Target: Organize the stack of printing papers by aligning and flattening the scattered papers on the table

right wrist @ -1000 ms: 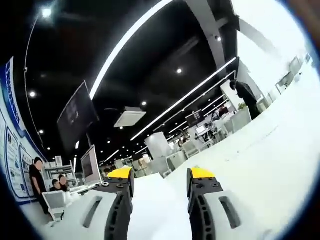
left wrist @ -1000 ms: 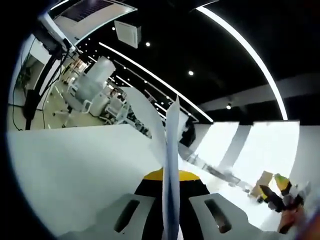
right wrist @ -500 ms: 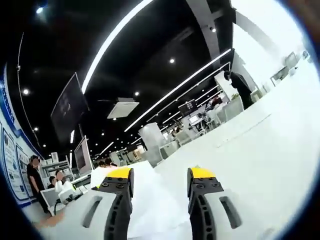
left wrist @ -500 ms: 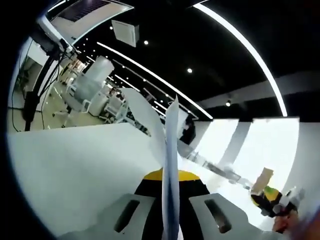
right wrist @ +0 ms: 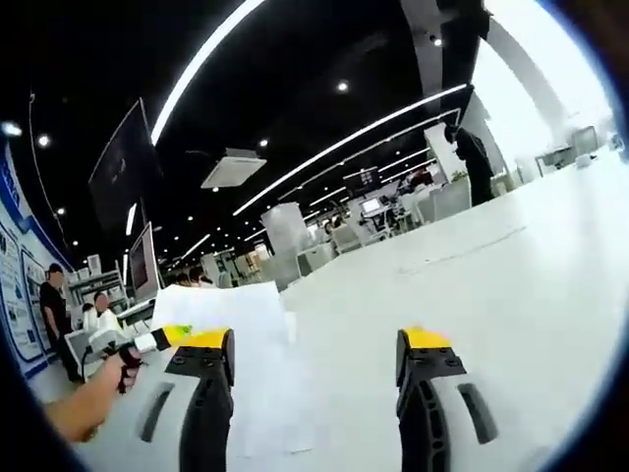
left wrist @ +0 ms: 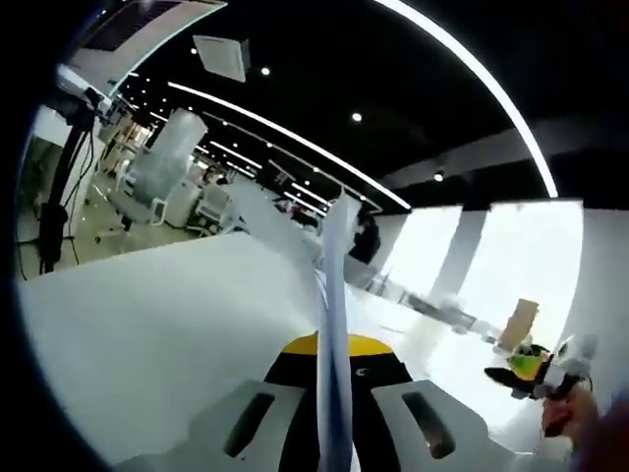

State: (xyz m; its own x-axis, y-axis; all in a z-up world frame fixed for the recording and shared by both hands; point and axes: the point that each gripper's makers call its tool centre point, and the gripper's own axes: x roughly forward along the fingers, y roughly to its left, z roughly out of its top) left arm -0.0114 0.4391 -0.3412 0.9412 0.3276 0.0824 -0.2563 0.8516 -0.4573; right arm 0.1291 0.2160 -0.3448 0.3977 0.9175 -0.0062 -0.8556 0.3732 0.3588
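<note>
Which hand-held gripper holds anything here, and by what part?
The left hand-held gripper is shut on the paper sheets, pinching their near edge. The right hand-held gripper is open, holding nothing.

The left gripper view looks forward from low over the white surface (left wrist: 147,334), tilted up so dark ceiling takes the upper half; a sheet of paper (left wrist: 332,324) stands edge-on between its jaws, very close to the lens. The right gripper (left wrist: 539,372) appears far to the right of those jaws. The right gripper view also sits low over the same surface (right wrist: 511,295), facing along it, with the left gripper (right wrist: 147,341) just left of its jaws and the paper (right wrist: 224,313) ahead of them.
</note>
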